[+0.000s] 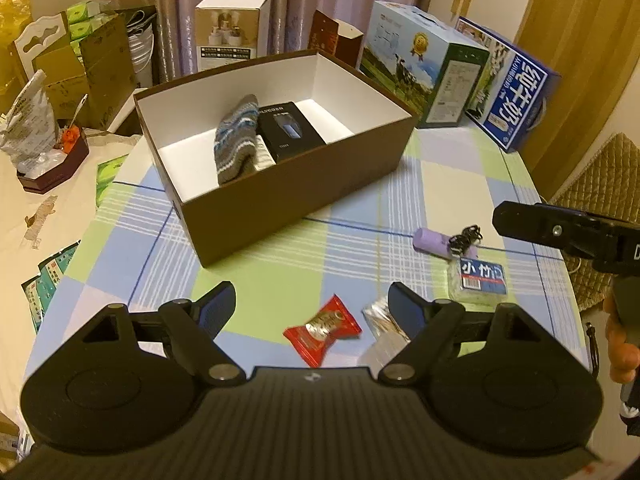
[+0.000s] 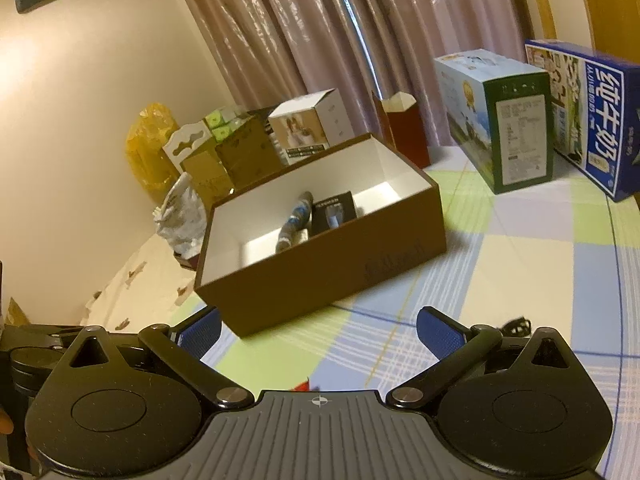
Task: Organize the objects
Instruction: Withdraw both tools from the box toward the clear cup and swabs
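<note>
A knitted sock (image 1: 236,140) and a small black box (image 1: 289,130) are already laid inside the brown box (image 1: 296,196), so part of the tidying looks done. A red candy (image 1: 323,329), a silver wrapper (image 1: 382,320), a purple tube (image 1: 434,242) and a tissue pack (image 1: 480,283) are left on the table. The left gripper (image 1: 312,310) is held wide open over the candy, and the right gripper (image 2: 318,334) is open and empty too.

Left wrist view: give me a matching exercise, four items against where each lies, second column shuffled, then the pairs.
Items:
1. knitted sock
2. red candy wrapper
3. purple tube
4. blue milk carton

Places:
A. on the cloth between the left gripper's open fingers
B. far right table edge
C. inside the brown box
D. right of the box, beside a black cord

Pairs: 1-C, 2-A, 3-D, 4-B
</note>
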`<action>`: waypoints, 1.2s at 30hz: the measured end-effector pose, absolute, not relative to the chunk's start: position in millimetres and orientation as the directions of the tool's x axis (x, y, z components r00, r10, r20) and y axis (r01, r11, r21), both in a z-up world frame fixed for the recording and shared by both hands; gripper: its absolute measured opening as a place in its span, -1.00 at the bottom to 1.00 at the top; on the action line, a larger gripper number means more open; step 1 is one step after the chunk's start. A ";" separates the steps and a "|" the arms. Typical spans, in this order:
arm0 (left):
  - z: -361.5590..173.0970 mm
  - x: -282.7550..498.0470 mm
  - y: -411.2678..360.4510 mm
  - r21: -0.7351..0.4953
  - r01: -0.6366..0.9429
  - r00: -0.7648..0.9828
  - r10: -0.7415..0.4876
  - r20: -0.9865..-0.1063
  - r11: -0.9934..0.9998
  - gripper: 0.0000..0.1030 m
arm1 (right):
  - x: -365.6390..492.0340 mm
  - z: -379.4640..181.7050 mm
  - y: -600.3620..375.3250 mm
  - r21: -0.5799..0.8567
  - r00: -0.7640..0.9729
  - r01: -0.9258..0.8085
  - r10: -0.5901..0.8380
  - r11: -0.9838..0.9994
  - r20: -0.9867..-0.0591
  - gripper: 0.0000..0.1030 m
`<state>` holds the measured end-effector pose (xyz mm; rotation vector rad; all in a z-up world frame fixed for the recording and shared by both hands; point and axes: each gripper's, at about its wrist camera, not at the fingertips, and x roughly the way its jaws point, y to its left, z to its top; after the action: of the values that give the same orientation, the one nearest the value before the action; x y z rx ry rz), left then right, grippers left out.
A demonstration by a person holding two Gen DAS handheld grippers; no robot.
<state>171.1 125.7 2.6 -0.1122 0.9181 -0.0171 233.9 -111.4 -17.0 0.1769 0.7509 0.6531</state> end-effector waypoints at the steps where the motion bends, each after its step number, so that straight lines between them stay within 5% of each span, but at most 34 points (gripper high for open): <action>1: 2.3 169.4 123.9 -0.103 -0.032 0.606 -0.063 -0.793 0.994 0.57 | 231.6 -17.0 -112.9 0.374 0.545 -0.486 0.608 0.790 -0.577 0.96; 36: -35.7 127.3 73.3 -0.097 -0.002 0.522 -0.082 -0.849 0.995 0.57 | 176.0 -56.3 -182.9 0.344 0.483 -0.384 0.504 0.857 -0.716 0.96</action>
<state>127.3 73.3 -35.7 -0.0896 1.0214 -0.0479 176.0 -182.9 -56.3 0.1434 0.9188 0.5430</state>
